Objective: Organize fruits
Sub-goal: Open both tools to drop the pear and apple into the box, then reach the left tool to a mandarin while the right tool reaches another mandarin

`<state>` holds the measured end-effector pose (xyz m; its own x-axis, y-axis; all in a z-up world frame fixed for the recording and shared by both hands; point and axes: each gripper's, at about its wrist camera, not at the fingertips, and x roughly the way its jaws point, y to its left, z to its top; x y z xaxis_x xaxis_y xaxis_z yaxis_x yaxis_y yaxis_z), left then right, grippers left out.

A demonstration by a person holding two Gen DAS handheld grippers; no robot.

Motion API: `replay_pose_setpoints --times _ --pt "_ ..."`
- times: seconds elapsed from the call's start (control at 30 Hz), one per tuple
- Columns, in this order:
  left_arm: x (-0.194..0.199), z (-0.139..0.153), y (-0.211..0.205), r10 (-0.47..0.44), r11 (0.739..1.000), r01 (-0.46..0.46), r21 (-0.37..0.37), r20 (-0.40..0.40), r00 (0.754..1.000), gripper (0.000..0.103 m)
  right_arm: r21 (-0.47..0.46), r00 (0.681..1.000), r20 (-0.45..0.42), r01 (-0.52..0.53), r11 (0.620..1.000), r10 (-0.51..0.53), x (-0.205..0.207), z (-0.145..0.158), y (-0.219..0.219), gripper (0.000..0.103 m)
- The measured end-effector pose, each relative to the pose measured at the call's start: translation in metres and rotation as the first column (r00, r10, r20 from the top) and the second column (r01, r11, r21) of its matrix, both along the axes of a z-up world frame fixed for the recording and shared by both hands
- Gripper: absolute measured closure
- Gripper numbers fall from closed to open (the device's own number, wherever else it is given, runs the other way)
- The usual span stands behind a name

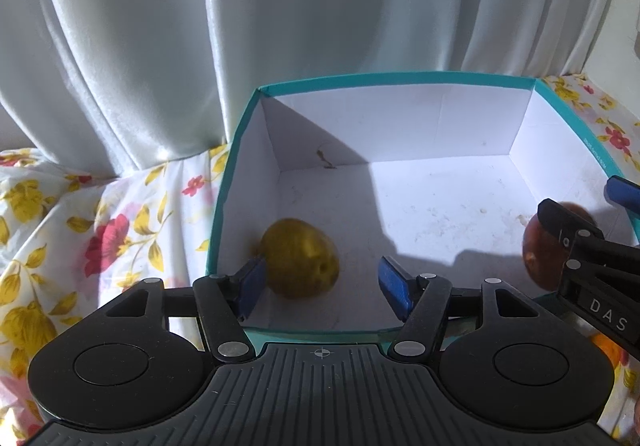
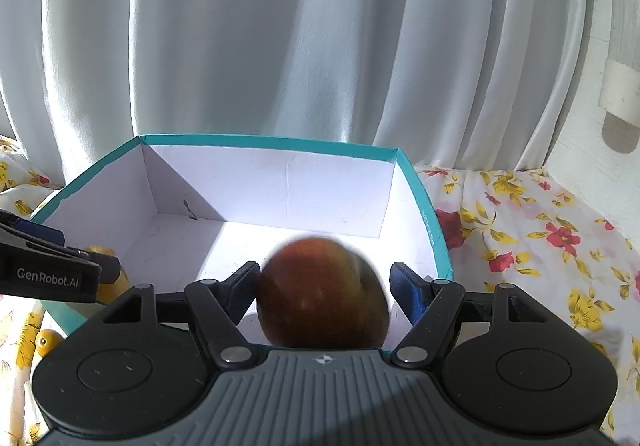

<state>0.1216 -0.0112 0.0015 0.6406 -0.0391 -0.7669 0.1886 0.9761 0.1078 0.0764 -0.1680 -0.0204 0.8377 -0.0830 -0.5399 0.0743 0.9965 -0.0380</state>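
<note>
Hovering with the left gripper [image 1: 322, 280] over the near left corner of a teal box [image 1: 400, 78] with white inner walls, fingers spread and released, gripping nothing. Lying just below, on the box floor in the shaded left part, a yellow fruit [image 1: 300, 258], blurred, sitting right against the left blue pad [image 1: 252, 282] and well apart from the other pad. Reaching in over the near right side of the same box with the right gripper [image 2: 325, 288], fingers likewise parted around a reddish-brown apple [image 2: 320, 306]. Sitting between those fingers, blurred at its edges, the apple is touching or nearly touching the left pad [image 2: 242, 292], while leaving a slim gap of white box wall showing beside the right one; not clamping it, as far as the right wrist view shows. Resting under the box, a white cloth [image 2: 540, 246] printed with red and yellow flowers. Lying on that cloth outside the box's near left corner, a small orange fruit [image 2: 46, 340]. Hanging behind everything, a pale pleated curtain [image 2: 280, 46], catching bright sunlight.
</note>
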Motion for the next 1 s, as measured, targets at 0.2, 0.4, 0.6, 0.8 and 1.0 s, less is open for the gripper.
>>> replay_pose_setpoints --times 0.2,0.4,0.6,0.8,1.0 --pt "-0.020 0.022 0.010 0.011 1.000 -0.010 -0.020 0.071 0.997 0.034 0.016 0.998 0.068 -0.003 1.000 0.002 -0.015 0.014 -0.004 0.015" --pt "-0.060 0.038 0.033 0.034 0.999 -0.030 -0.025 0.204 0.978 0.021 0.083 0.986 0.164 0.017 0.996 -0.030 -0.054 0.033 -0.019 0.003" --pt "-0.094 0.007 0.049 0.027 0.999 -0.023 -0.030 0.159 0.987 0.021 0.159 0.963 0.263 0.008 0.987 -0.050 -0.106 0.030 -0.025 0.000" --pt "-0.114 -0.018 0.060 0.044 0.999 -0.045 0.001 0.125 0.991 0.021 0.027 0.993 0.116 0.007 1.000 -0.010 -0.128 -0.005 -0.006 0.000" --pt "-0.119 -0.033 0.065 0.048 0.999 -0.049 0.007 0.115 0.992 0.021 -0.007 0.995 0.091 0.052 0.999 -0.051 -0.138 -0.017 -0.004 0.000"
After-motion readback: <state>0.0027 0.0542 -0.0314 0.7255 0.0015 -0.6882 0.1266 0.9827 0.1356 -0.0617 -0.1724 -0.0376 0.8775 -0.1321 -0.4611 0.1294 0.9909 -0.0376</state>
